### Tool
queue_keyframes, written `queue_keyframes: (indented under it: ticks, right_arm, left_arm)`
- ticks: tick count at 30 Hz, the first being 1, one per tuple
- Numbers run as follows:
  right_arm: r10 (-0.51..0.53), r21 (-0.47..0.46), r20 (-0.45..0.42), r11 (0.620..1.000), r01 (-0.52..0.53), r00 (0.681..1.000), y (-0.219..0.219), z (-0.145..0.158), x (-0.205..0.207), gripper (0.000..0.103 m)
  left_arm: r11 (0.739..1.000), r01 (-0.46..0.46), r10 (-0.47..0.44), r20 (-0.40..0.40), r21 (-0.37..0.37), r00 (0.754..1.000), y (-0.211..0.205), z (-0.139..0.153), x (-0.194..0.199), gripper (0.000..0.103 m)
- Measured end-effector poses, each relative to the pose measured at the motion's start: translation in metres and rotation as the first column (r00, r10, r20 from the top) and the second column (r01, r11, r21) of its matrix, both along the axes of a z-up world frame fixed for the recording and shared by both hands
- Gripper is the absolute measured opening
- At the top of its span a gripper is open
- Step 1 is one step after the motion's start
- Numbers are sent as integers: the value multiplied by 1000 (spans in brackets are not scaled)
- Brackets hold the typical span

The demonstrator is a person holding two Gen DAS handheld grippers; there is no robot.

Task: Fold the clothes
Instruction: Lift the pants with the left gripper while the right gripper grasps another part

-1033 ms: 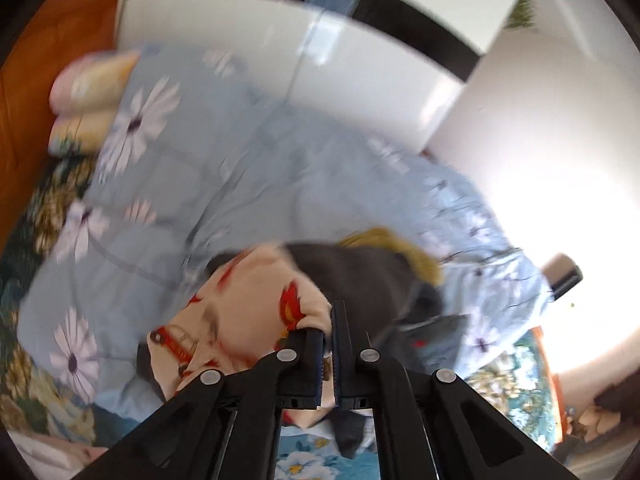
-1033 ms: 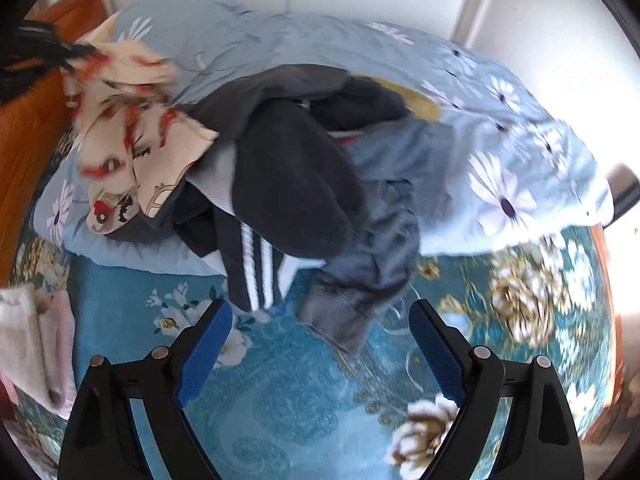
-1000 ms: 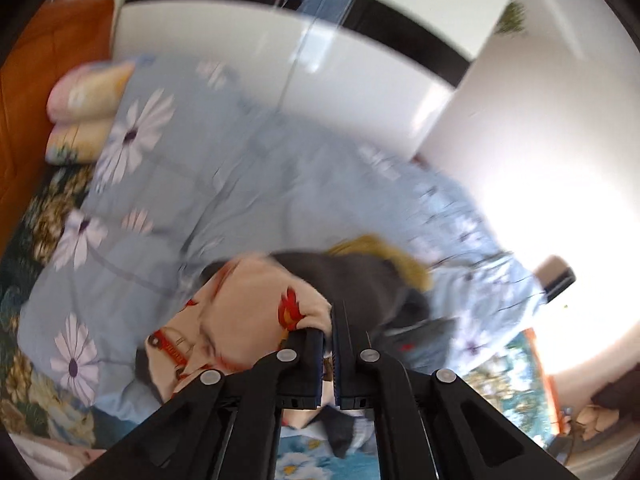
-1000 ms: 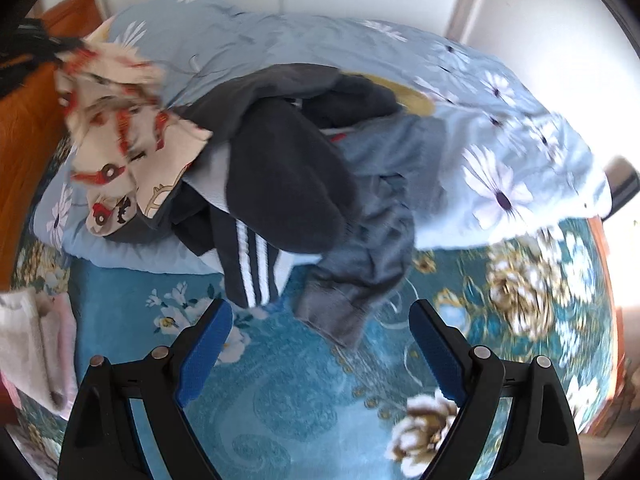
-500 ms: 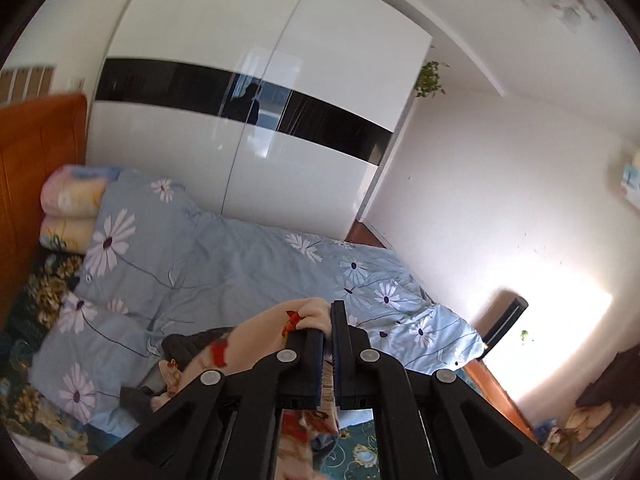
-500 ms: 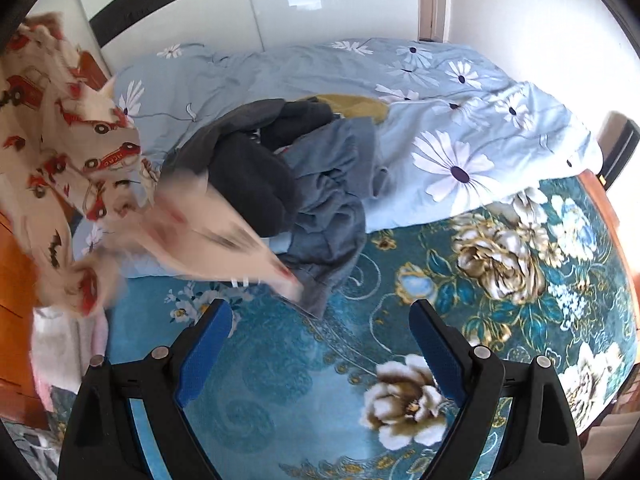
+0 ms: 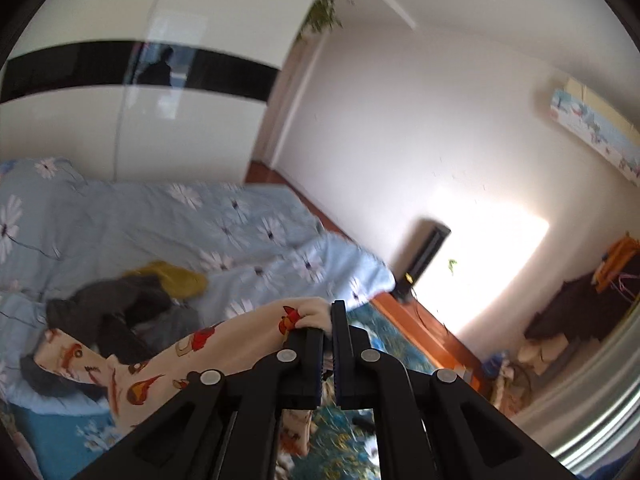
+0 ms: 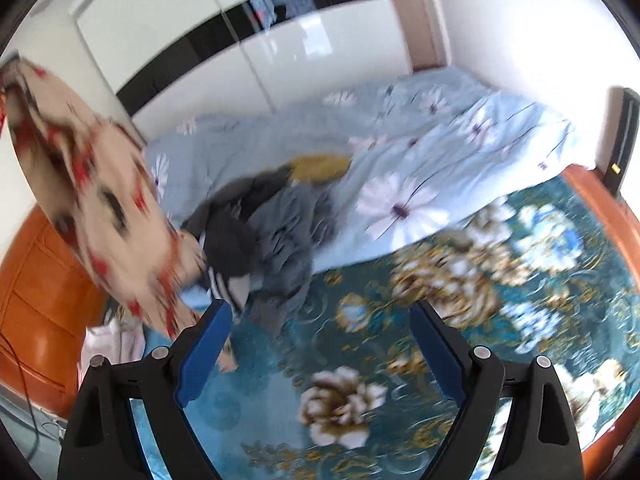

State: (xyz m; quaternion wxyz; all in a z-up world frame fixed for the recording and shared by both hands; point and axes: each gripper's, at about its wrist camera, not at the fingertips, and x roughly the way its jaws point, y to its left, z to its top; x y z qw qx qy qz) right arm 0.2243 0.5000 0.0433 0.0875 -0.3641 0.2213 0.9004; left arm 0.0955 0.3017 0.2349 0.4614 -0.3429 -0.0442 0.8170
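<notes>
Left claw was closed tight on an edge of the cream printed garment, which trailed from the pinch back toward the pile of dark clothes on the bed; judged that it was held by one edge so it could hang free of the pile and be spread for folding. Right claw stood wide open with nothing between its blue pads, above the teal floral bedspread on the near side of the pile, probably kept ready to take a second edge. In the right wrist view the garment hung in the air beside the pile, on its headboard side, apart from the right claw. Pile held a black striped piece, a grey piece and a mustard one, lying on the pale blue quilt. Hard to read: garment badly motion-blurred in the right view, so type and print unclear; its lower end was cut off behind the left claw's fingers; the grip point was largely hidden by the jaws; a pale pink item beside the headboard was unidentifiable.
</notes>
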Motion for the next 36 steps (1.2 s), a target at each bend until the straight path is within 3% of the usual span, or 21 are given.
queue_keyframes:
  ticks: [4,8,12,14,18,23,29,36]
  right_arm:
    - [-90,-138,6,986,90,996,41,-13,36,91]
    - [-209,-271,102,935,229,973,66,-49,65,91]
    - [-262,-367,169,878,307,950,71,-82,88,90]
    - [-250,-375,182,876,302,951,64,-88,92,86]
    - [-81,-242,172,963,121,982,20,-75,73,76]
    - [118,-122,158,988,-99,980,-39,-63,26,45]
    - [213,-18,148,977,-213,966,-80,-48,-25,45]
    - [245,-36,149,969,-243,958,-91,-50,-60,45]
  left_arm:
    - [994,33,-17,158,-100,987,32,-68,19,4]
    - [973,74,-3,308,-219,951,51,-141,39,4]
    - [952,97,26,393,-290,919,55,-185,45,4]
    - [948,105,28,406,-302,913,56,-192,42,4]
    - [948,121,13,414,-294,910,61,-191,26,4]
    - [954,132,-12,407,-269,913,53,-177,12,4]
    - [964,125,-13,428,-235,904,37,-179,-3,4]
    - [972,100,8,455,-213,890,20,-183,-13,4]
